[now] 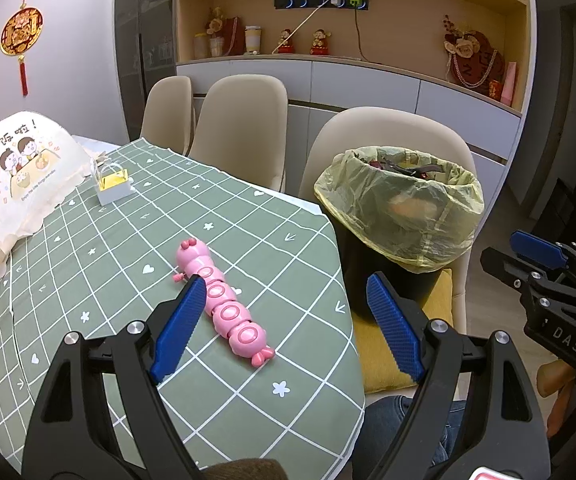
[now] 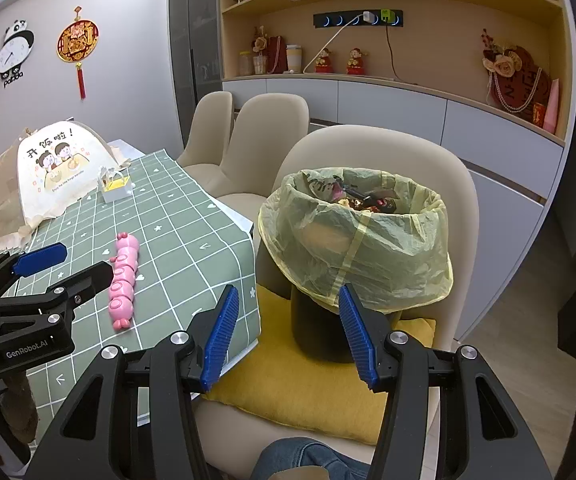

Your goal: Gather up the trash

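Observation:
A black trash bin with a yellow-green liner (image 1: 402, 208) (image 2: 358, 236) stands on a yellow cushion on a beige chair beside the table; trash shows inside it. A pink caterpillar toy (image 1: 223, 304) (image 2: 123, 276) lies on the green checked tablecloth (image 1: 87, 260) (image 2: 179, 220). My left gripper (image 1: 283, 328) is open and empty, just above the toy's near end; it also shows in the right wrist view (image 2: 63, 264). My right gripper (image 2: 288, 332) is open and empty in front of the bin, and shows at the right edge of the left wrist view (image 1: 536, 256).
A fabric food cover (image 1: 19, 172) (image 2: 51, 172) and a small white box with a yellow inside (image 1: 113, 188) (image 2: 115, 188) stand at the table's far end. Two more beige chairs (image 1: 239, 128) stand behind. A cabinet with shelves lines the back wall.

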`<state>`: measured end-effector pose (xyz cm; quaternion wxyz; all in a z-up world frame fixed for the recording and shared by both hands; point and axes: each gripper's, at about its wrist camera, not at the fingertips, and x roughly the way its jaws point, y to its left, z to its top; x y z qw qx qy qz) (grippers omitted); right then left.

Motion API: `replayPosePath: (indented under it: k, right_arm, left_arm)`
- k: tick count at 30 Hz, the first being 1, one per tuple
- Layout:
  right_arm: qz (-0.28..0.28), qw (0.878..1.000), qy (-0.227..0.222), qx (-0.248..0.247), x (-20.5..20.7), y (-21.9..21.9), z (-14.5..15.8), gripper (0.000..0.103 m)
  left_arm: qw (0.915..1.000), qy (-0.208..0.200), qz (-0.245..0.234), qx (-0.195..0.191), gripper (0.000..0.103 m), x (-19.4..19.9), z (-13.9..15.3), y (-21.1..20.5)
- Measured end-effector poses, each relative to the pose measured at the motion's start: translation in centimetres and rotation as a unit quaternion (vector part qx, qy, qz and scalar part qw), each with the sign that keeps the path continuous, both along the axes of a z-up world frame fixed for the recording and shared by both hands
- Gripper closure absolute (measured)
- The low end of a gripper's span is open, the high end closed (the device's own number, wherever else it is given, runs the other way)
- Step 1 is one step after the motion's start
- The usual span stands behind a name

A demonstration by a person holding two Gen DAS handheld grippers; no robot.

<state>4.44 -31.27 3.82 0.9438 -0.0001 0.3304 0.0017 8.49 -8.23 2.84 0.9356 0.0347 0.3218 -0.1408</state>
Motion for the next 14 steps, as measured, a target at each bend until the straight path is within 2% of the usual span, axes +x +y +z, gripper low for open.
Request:
replayPosePath:
  k: [4,7,9,12,13,14]
  right_arm:
    - [0.0,1.0,0.001,0.0,0.0,0.0,0.0,0.054]
    - [0.01,1.0,0.003,0.003,0.3,0.4,0.1,0.054]
    - [0.036,0.999,-0.001,0.002,1.0,1.7,0.3,0.054]
    - [0.094,0.996,-0.003,-0.01,2.6,5.6,0.5,0.054]
    - [0.14,0.99,0.001,-0.013,3.5,8.3,0.4,0.054]
    - [0.174,0.985,0.007,-0.009,4.1,10.2,0.2,0.054]
  left_arm:
    - [1.0,-0.004,0.003,0.0,0.025,0.1,0.2,0.3]
    - [0.9997,0.018,0.009,-0.011,0.025,0.9,0.4,1.5]
    - [0.9991,0.028,0.026,-0.017,0.025,1.5,0.4,3.4]
    - [0.9944,0.024,0.103,-0.002,0.025,3.0,0.2,9.4]
    - [0.9905,0.02,0.136,0.002,0.025,3.5,0.1,11.9]
    - [0.9826,0.016,0.185,0.005,0.024,4.3,-0.4,16.2]
